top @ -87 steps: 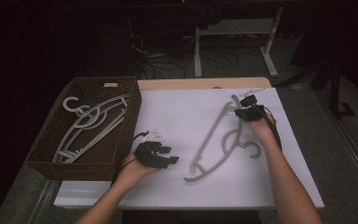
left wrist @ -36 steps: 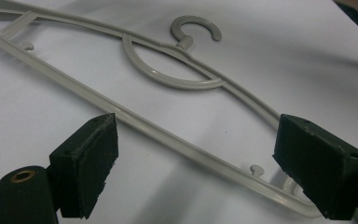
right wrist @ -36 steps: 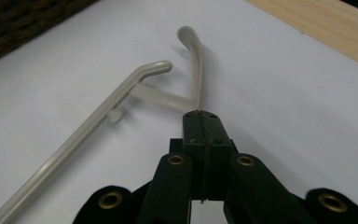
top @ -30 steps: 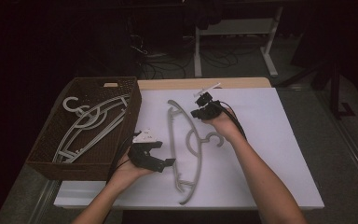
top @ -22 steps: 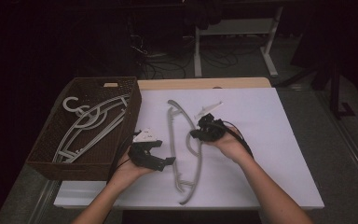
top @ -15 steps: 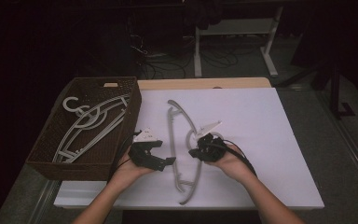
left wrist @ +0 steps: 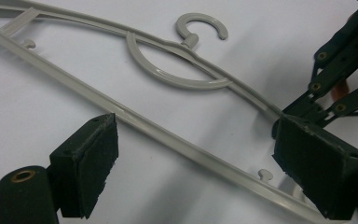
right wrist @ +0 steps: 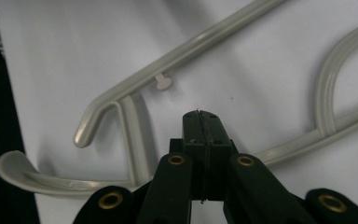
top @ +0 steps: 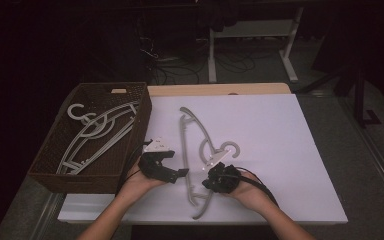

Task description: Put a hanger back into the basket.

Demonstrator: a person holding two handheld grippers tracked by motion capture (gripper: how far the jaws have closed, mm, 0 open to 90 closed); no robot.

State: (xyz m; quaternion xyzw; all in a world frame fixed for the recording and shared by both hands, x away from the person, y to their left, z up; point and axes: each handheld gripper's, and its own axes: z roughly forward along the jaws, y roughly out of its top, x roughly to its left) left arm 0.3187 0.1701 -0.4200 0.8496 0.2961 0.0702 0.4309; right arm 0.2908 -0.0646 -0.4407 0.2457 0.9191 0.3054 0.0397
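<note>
White tabletop (top: pixel 290 150), dark room behind. Hanger (top: pixel 196 150) lies flat mid-table, right of the basket (top: pixel 55 175) holding more hangers. Left gripper (top: pixel 162 167) wide open, jaws straddling the bottom bar, no contact. Right gripper (top: pixel 219 181) jaws pressed together on nothing, beside the lower arm. Looks like pre-grasp; next, left closes on the bar.

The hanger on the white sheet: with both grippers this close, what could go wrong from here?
The right gripper is shut on the hanger's curved arm, so dragging may swing it. The left gripper is open over the straight bar and may clip the small peg. The long hanger could snag the basket rim.
</note>
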